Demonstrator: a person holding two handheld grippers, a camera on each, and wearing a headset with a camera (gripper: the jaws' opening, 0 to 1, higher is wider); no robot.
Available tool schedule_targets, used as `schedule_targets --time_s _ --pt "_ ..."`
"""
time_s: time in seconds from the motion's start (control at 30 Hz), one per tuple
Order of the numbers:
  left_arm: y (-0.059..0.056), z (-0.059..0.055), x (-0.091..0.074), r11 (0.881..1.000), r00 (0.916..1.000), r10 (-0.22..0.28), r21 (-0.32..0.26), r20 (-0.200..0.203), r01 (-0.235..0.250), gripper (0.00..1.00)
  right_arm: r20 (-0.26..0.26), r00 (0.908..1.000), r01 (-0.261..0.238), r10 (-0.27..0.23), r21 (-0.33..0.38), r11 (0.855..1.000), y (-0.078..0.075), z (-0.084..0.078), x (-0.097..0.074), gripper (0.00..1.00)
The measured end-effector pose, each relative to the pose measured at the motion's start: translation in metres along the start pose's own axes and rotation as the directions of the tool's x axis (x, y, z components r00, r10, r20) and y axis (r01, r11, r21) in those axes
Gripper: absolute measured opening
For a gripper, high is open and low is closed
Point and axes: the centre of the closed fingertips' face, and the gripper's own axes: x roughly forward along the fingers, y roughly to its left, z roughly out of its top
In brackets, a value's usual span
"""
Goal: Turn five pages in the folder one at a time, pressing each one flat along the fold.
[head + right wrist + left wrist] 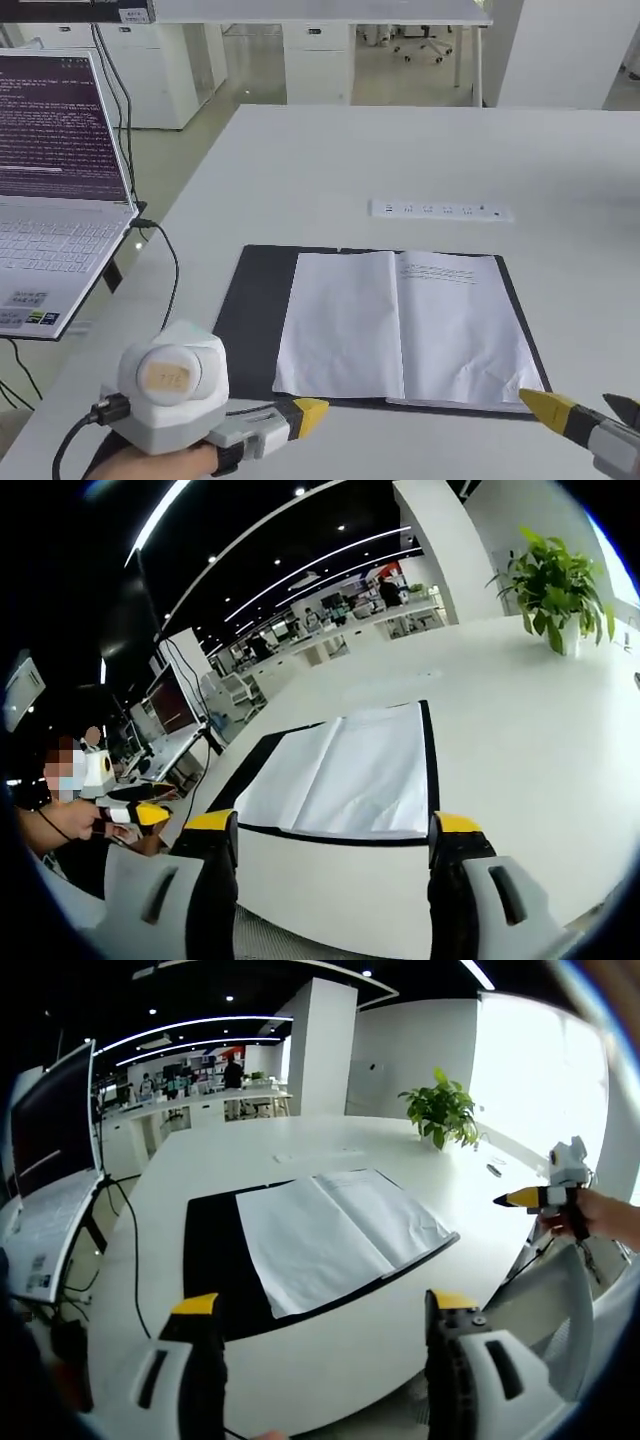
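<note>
Folder (255,310) lies open on the white tabletop (400,150), pages (440,325) flat; left hand-held gripper (322,1303) and right hand-held gripper (335,822) hover near its front edge, jaws spread, empty.

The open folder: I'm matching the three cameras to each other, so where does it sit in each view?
Head view: the folder lies centre, slightly low.
Left gripper view: the folder is centre, just above the two jaws.
Right gripper view: the folder is centre, just above the two jaws.
Shared landmark: its white pages, set toward one side of the folder.
</note>
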Motion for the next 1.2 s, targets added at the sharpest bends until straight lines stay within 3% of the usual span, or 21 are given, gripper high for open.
schedule_targets --time_s 0.27,0.4,0.83,1.03,1.2 --pt "-0.002 0.001 0.001 1.0 1.0 0.001 0.002 0.006 -0.001 0.82 0.002 0.9999 -0.012 0.012 -0.054 0.998 -0.004 -0.002 0.002 0.78" --pt "-0.006 0.0 0.007 1.0 1.0 -0.002 0.003 -0.002 0.002 0.82 0.0 1.0 0.007 -0.007 -0.065 0.998 -0.014 -0.002 0.007 0.78" --pt "-0.02 -0.003 0.028 1.0 0.9995 -0.016 0.016 -0.027 0.016 0.81 -0.03 0.9995 0.01 -0.013 -0.083 0.997 -0.025 -0.015 0.016 0.78" --pt "-0.034 -0.006 0.047 0.999 0.9977 -0.043 0.032 -0.052 0.044 0.8 -0.047 0.9989 -0.002 -0.002 -0.08 0.997 -0.026 -0.021 0.018 0.78" --pt "-0.056 -0.005 0.074 0.993 0.9937 -0.083 0.078 -0.076 0.089 0.79 -0.037 0.9992 -0.017 0.015 -0.058 0.998 -0.027 -0.021 0.024 0.77"
